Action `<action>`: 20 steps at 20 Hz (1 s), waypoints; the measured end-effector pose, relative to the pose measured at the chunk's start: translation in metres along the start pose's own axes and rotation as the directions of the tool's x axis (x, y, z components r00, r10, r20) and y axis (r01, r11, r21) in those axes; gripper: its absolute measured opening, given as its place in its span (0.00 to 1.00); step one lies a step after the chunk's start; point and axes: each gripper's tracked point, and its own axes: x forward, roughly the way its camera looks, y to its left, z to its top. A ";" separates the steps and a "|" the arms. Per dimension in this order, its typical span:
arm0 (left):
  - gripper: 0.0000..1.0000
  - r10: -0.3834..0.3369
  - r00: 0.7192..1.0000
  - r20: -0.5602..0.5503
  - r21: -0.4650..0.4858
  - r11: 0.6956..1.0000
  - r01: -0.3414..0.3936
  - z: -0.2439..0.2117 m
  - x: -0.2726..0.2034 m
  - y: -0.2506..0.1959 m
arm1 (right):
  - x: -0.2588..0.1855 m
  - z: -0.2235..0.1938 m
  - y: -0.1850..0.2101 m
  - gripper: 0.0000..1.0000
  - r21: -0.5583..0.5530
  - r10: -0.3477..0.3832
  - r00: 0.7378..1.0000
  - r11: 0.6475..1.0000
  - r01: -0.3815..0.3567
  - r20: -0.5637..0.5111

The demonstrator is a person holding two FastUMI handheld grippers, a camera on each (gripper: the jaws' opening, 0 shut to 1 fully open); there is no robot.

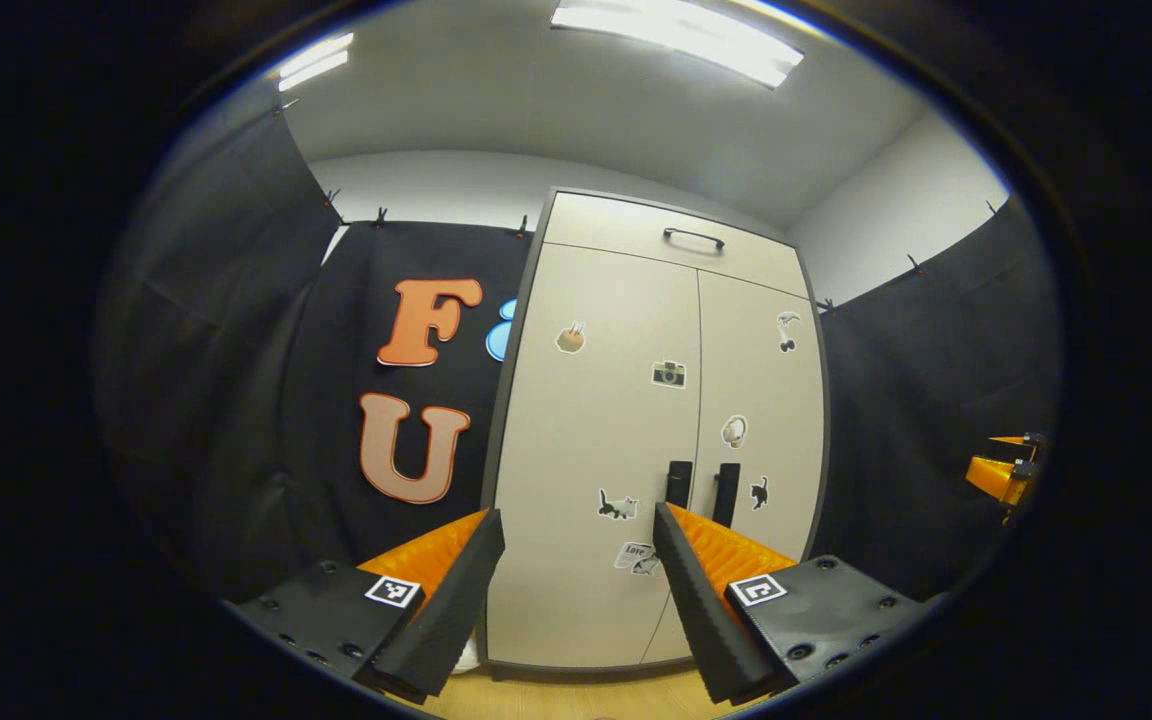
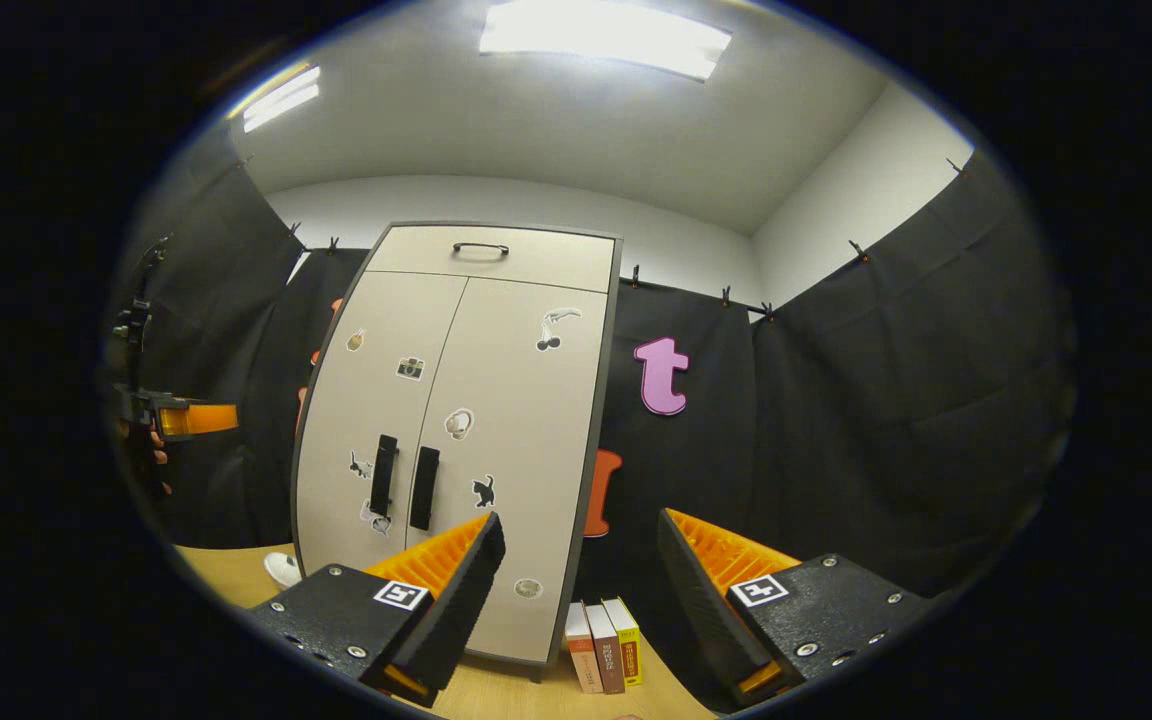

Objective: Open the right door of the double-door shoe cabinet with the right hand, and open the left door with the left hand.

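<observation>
A pale double-door shoe cabinet [image 1: 626, 420] [image 2: 456, 400] stands against the black cloth wall with both doors closed. Small stickers dot the doors. Two dark vertical handles sit side by side at the centre seam: the left door handle [image 1: 678, 484] [image 2: 385, 474] and the right door handle [image 1: 726, 494] [image 2: 424, 487]. My left gripper [image 1: 576, 530] is open, some way in front of the left door, touching nothing. My right gripper [image 2: 581, 530] is open too, aimed at the cabinet's right edge and well short of it. The other gripper [image 1: 1004, 475] [image 2: 181, 418] shows at each view's edge.
A drawer with a dark handle [image 1: 693, 237] [image 2: 480, 247] tops the cabinet. Three books [image 2: 604, 630] stand on the wooden floor by the cabinet's right side. A small white object [image 2: 283, 568] lies on the floor to its left. Black cloth walls close in both sides.
</observation>
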 end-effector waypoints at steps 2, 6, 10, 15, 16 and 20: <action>0.96 -0.005 1.000 -0.006 0.010 1.000 0.005 -0.002 -0.001 -0.001 | -0.001 0.001 0.000 0.94 -0.009 0.005 1.000 1.000 -0.005 0.014; 0.96 0.012 1.000 0.011 0.014 1.000 -0.012 0.001 0.000 0.004 | 0.002 -0.008 -0.007 0.94 -0.006 -0.013 1.000 1.000 0.012 -0.009; 0.96 0.024 1.000 0.019 0.036 0.999 -0.025 0.002 0.000 0.007 | 0.009 -0.016 0.003 0.94 0.011 0.015 1.000 1.000 -0.015 -0.022; 0.96 0.014 0.999 0.039 0.097 0.995 -0.017 0.000 -0.004 0.004 | 0.028 -0.038 0.031 0.94 0.050 0.071 0.996 0.996 -0.069 -0.053; 0.96 0.014 0.999 0.043 0.101 0.995 -0.019 -0.003 -0.002 0.004 | 0.035 -0.048 0.039 0.94 0.063 0.085 0.994 0.995 -0.080 -0.074; 0.96 0.014 1.000 0.011 0.092 0.996 -0.015 -0.020 0.003 0.011 | 0.063 -0.077 0.081 0.94 0.072 0.149 0.979 0.987 -0.140 -0.138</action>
